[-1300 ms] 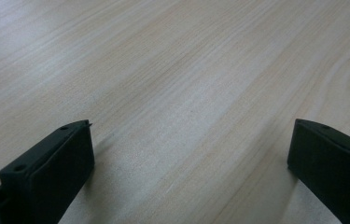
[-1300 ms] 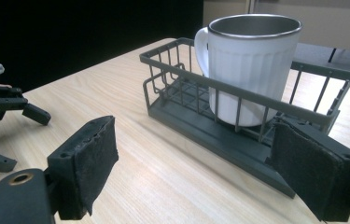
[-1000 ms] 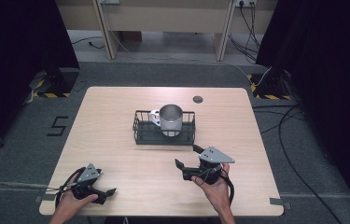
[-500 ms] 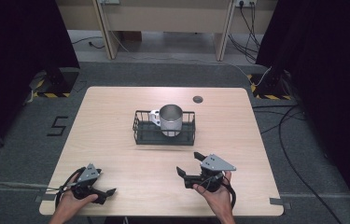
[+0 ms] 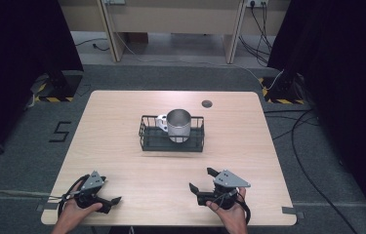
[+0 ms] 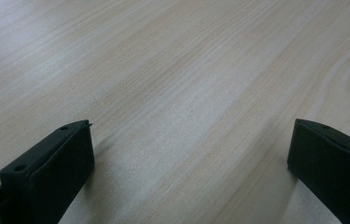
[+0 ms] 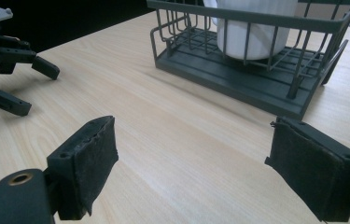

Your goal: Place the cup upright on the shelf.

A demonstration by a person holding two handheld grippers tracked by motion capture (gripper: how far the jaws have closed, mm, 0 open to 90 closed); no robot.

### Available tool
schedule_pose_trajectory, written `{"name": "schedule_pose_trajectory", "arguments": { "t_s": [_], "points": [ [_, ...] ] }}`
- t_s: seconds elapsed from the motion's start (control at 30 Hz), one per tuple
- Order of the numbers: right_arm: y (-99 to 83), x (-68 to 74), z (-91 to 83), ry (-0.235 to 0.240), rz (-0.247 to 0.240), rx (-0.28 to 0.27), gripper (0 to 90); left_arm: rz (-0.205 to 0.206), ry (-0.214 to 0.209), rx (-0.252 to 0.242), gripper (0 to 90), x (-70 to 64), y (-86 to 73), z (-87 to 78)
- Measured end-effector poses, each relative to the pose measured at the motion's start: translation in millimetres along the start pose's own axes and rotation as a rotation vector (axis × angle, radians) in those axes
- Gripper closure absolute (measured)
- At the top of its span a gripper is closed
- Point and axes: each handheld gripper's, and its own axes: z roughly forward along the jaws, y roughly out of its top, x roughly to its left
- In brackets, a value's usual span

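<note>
A metal mug stands upright inside a dark wire basket at the middle of the pale wooden surface, its handle pointing left. It looks rigid, light and smooth, likely slippery; the handle or rim seems the safest hold. Near the front edge, well apart from it, the right hand-held gripper and left hand-held gripper both rest spread wide, grasping nothing.

black hand-held gripper, grey triangular plate, black cable
</note>
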Motion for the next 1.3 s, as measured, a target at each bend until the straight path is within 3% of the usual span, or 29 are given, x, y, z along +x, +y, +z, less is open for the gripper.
{"name": "schedule_pose_trajectory", "arguments": {
  "t_s": [1.3],
  "points": [
    [-37.5, 4.8, -10.2, -0.037, 0.053, 0.072, 15.1, 0.000, 0.000, 0.001, 0.0, -0.1, 0.0, 0.0]
  ]
}}
